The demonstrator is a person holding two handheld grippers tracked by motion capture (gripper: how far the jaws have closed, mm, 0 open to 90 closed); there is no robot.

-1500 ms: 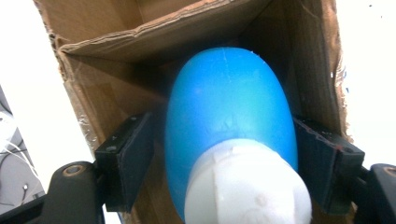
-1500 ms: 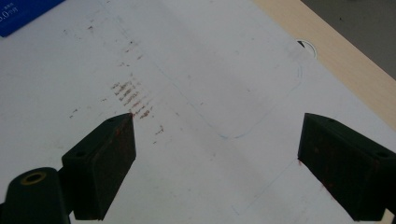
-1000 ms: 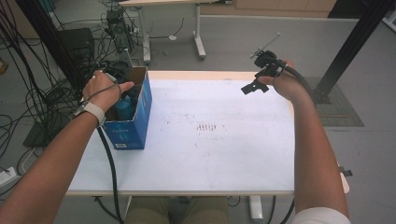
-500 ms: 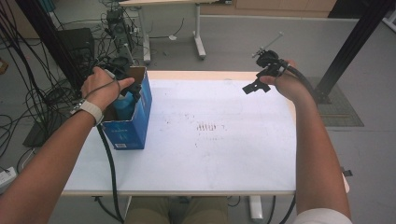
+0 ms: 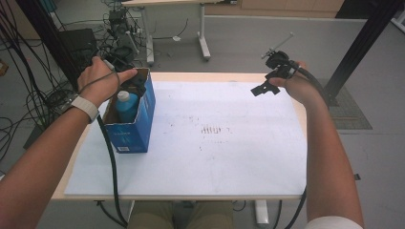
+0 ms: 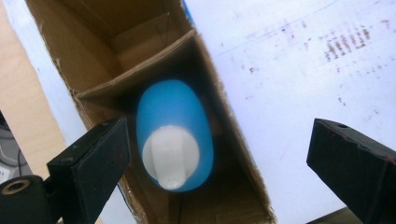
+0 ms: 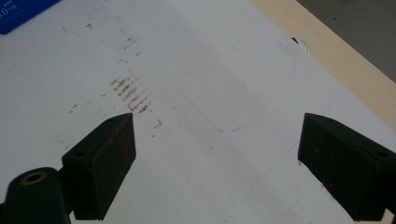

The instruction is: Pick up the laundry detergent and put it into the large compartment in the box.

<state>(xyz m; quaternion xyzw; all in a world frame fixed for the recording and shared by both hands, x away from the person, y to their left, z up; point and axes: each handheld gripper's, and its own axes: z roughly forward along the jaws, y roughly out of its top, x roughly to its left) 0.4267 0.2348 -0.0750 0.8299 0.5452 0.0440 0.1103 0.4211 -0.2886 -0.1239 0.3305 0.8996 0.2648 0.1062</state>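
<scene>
Left claw [image 6: 215, 154] risen, just opened wide off blue bottle [image 6: 173, 133] inside box [image 5: 143, 107], right claw [image 7: 217, 163] wide, empty

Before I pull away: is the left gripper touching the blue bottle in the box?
Apart. The left gripper view shows the left gripper open, clear gaps around the blue bottle.

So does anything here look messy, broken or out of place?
Only small things: reddish-brown smudges stain the middle of the white table sheet, and the blue box has torn cardboard edges. The blue bottle stands upright inside.
</scene>
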